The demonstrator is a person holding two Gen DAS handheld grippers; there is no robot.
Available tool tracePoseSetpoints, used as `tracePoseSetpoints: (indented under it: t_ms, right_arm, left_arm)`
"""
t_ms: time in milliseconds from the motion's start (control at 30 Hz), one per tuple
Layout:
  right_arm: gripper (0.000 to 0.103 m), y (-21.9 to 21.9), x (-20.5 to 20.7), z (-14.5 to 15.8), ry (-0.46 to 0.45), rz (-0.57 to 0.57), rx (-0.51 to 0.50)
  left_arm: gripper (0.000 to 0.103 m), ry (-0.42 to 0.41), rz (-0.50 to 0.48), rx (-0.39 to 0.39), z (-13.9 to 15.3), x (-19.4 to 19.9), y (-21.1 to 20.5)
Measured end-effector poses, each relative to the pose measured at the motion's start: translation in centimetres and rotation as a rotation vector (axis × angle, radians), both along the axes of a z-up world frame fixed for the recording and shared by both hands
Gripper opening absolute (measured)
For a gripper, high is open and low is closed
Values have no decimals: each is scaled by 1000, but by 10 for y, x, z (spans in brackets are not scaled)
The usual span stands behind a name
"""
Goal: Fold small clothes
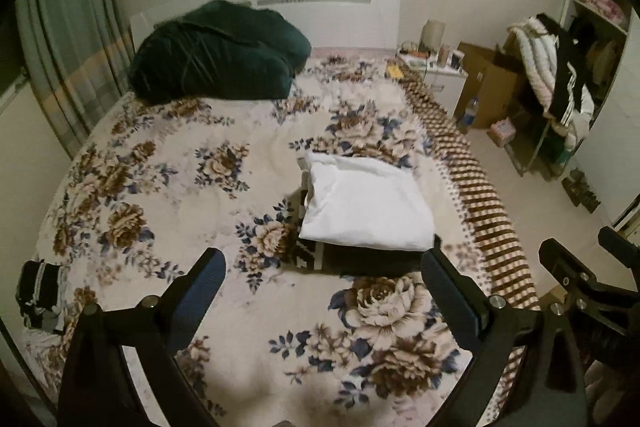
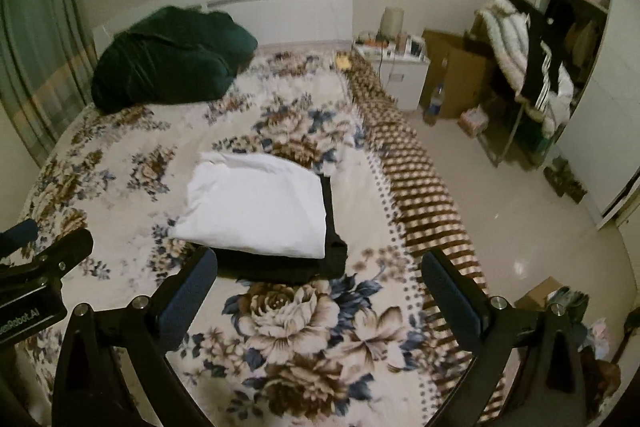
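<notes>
A folded white garment [image 1: 366, 207] [image 2: 256, 207] lies on the floral bed cover, on top of a folded black garment [image 1: 360, 261] [image 2: 334, 255]. A black-and-white patterned piece [image 1: 308, 253] peeks out at the stack's left side. My left gripper [image 1: 320, 267] hangs above the bed just in front of the stack, open wide with nothing between its fingers. My right gripper [image 2: 318, 267] is beside it, also open wide and empty, above the stack's near edge. Each gripper shows at the edge of the other's view: the right gripper [image 1: 586, 257] and the left gripper [image 2: 44, 241].
A dark green bundle of bedding [image 1: 216, 55] sits at the head of the bed [image 1: 180, 187]. A small heap of black-and-white clothes [image 1: 38, 291] lies at the bed's left edge. Right of the bed are a nightstand [image 2: 400, 75], cardboard boxes [image 2: 456, 75] and a clothes rack [image 2: 532, 67].
</notes>
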State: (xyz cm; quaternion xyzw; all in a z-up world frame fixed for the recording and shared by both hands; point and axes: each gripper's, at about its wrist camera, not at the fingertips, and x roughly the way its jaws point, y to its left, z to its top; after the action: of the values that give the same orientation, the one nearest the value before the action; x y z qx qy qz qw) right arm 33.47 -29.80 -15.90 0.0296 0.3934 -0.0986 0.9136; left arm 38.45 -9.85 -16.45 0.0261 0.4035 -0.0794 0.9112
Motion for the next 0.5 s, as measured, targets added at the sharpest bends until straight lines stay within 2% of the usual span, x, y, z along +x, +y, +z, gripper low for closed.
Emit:
tracePoseSetpoints:
  t_ms: [233,500]
  right_arm:
    - [103,24,-91,82,-73,-9,-5]
    - [103,40,-178,151,-122,24,-8]
  left_arm:
    - [100,-58,-27,-14,59,-68,9]
    - [100,-112,-17,-7,96,-128,4]
